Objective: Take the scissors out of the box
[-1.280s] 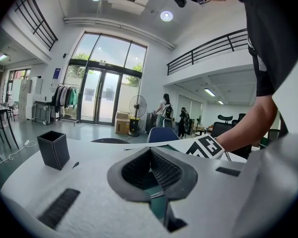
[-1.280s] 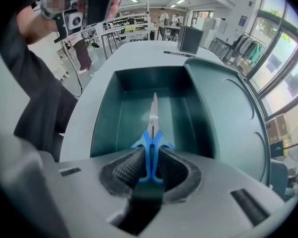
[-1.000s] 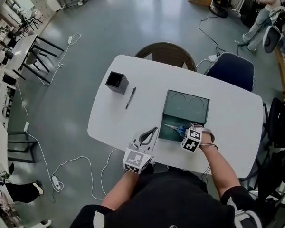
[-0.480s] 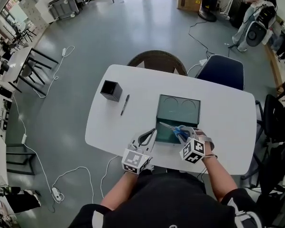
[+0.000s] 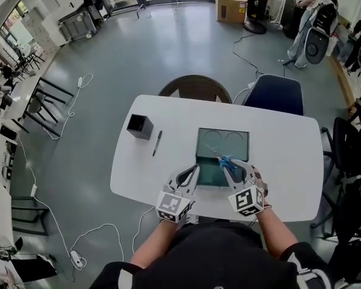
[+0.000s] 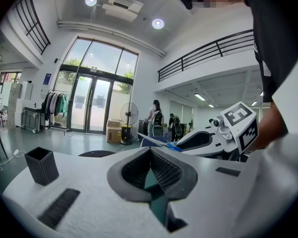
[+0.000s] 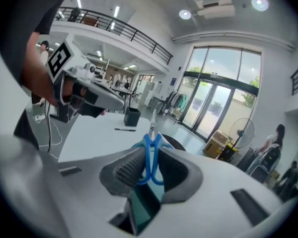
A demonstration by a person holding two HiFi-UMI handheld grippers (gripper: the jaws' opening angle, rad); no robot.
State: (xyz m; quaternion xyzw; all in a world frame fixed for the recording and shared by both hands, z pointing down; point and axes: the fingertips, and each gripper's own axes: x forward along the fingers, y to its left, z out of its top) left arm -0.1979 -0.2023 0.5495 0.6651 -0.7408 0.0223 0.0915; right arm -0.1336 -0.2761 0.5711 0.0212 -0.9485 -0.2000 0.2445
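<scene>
1. Right gripper (image 5: 231,168): jaws clamped on the blue handle loops of the scissors (image 5: 222,159). In the right gripper view the loops sit pinched between the ribbed pads (image 7: 125,168), with the blades standing up and away past the tips. The grip looks firm and there is no visible slip.
2. Left gripper (image 5: 191,172): tips together with nothing between them. It hovers just beside the box's near-left corner and is not touching it.
3. Change over the last second: the right gripper was down at the near edge of the box (image 5: 212,174), with the scissors low and the blades lying across the interior. Now it is raised and tilted back, and the blades point away from the person. The left gripper has hardly shifted. The jaw gap on the scissors is unchanged.
4. Scissors location: in the air, held by the right gripper, still over the box in the head view. The left gripper view shows the blade tip well above the table (image 5: 289,155).
5. Judgement: extraction is essentially done. The scissors appear clear of the rim, though the exact clearance cannot be read. What remains is to carry them sideways and set them on bare table.
6. Surroundings: the pen (image 5: 157,143) and the black holder (image 5: 139,126) are well apart to the left, clear of both grippers.
</scene>
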